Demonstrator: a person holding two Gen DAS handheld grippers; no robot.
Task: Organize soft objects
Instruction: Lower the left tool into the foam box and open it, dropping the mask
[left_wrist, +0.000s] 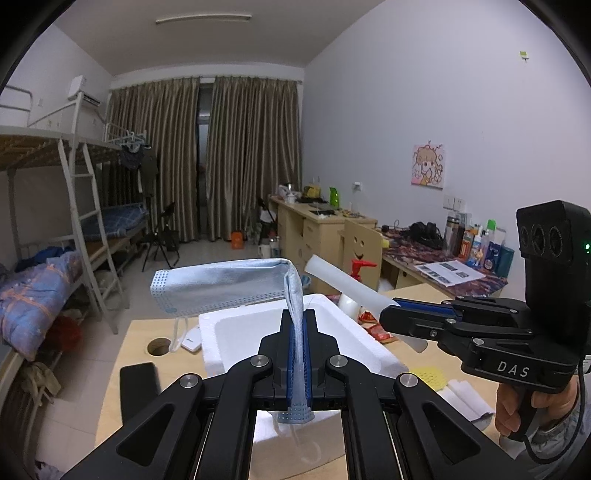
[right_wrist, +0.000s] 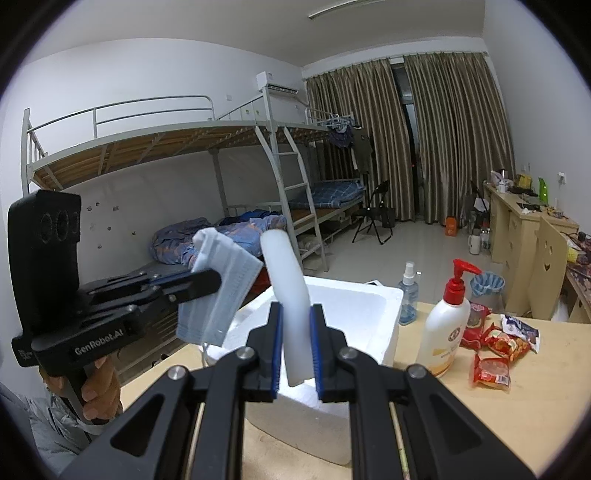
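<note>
The white foam box (left_wrist: 236, 328) on the table (left_wrist: 122, 373) served as the landmark. The left gripper (left_wrist: 298, 343) had its jaws pressed together on one end of a blue mask (left_wrist: 221, 284), which stood up from the pads, folded over at the top and ran out sideways, its long axis roughly level and crossing above the box's left rim. An ear loop (left_wrist: 177, 334) dangled down just beside that rim. In the right wrist view the same mask (right_wrist: 218, 291) hung from the left gripper (right_wrist: 207, 282) at the box's (right_wrist: 373, 317) left edge, above the table and not yet over the hollow.

The right gripper (right_wrist: 295, 343) was clamped on the lower end of a white foam strip (right_wrist: 286, 280). Its long axis ran up and away from the jaws, tilted forward over the box's opening. Seen from the left wrist, the strip (left_wrist: 343, 284) pointed from the right gripper (left_wrist: 391, 310) toward the box's far right corner.

Both soft things were lifted clear of the box, neither touching it as far as could be told. The strip seemed the better placed for dropping in, since its free end already lay above the hollow; the mask probably needed carrying rightward first. The bottles (right_wrist: 443, 332) and snack packets (right_wrist: 495, 347) stood right of the box, apart from both tools.
</note>
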